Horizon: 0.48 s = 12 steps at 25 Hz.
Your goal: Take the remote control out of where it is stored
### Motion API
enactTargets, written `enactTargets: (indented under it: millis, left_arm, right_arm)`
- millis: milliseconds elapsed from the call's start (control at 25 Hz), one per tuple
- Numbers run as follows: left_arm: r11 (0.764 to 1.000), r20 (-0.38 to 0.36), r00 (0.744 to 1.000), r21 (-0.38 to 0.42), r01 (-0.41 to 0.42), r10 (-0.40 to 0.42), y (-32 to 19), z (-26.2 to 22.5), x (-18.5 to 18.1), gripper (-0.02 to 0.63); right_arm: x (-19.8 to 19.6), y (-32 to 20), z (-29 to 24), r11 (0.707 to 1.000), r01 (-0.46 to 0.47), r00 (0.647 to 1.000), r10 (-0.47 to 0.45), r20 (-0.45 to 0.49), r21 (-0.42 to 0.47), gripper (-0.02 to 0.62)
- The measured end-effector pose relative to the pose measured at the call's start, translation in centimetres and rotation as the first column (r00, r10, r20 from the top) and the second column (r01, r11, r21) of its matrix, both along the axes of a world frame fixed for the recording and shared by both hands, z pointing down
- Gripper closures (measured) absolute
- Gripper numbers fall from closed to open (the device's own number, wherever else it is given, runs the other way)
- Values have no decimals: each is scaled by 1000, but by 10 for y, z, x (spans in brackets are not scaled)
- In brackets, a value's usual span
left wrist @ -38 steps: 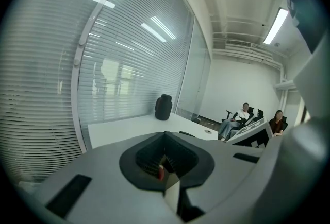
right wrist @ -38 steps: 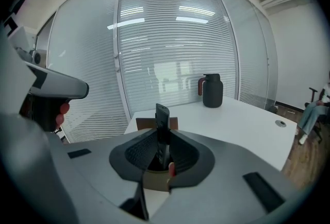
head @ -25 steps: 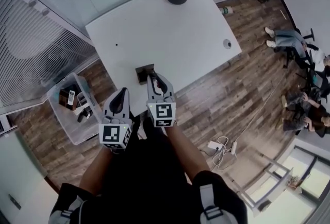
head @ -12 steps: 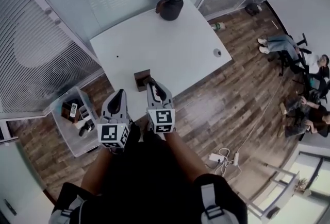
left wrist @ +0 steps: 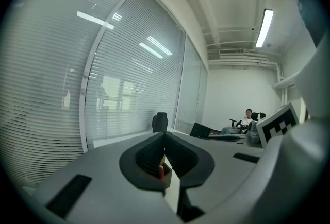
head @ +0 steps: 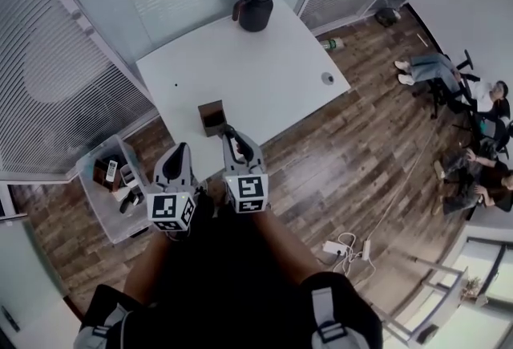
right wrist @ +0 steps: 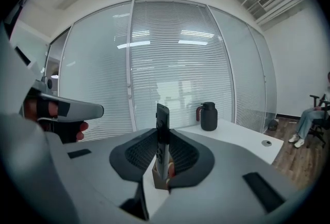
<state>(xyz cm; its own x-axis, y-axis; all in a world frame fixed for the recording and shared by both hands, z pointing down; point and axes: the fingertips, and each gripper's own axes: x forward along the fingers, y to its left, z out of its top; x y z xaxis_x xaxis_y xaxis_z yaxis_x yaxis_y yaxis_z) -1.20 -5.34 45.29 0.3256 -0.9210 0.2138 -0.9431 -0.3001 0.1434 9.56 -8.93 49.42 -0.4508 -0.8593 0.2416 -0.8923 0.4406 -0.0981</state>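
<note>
The black remote control [right wrist: 162, 127] stands upright between the jaws of my right gripper [right wrist: 163, 141], which is shut on it. Just beyond and below it sits the small brown holder box [right wrist: 156, 181], with something reddish inside. In the head view this box [head: 212, 116] sits near the front edge of the white table [head: 264, 75], and the right gripper [head: 232, 139] is a short way back from it. My left gripper [head: 176, 160] hangs beside it at the left, off the table's edge. Its jaws [left wrist: 165, 135] meet at the tips with nothing between them.
A black jug [head: 254, 8] stands at the table's far edge and a small round disc [head: 327, 78] lies near its right corner. A clear bin [head: 112, 179] with items sits on the wooden floor at left. People sit on chairs [head: 473, 111] far right. A power strip [head: 343, 233] lies on the floor.
The right gripper has drawn back from the brown box toward me with the remote in it, leaving a gap to the box. The left gripper stayed alongside it.
</note>
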Motion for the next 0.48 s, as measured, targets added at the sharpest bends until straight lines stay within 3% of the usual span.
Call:
enactTargets:
  millis: [320,480]
  left_arm:
    - [1000,40,999,6,27,-27,29,-10,5,600]
    - [1000,26,1000,7,-5,4,44,-14,7,600]
  right_arm:
    - [8,21,-6,999,31,999,-32,19,9,525]
    - [6,40,-13,1000,21,999,-21,38,13,525]
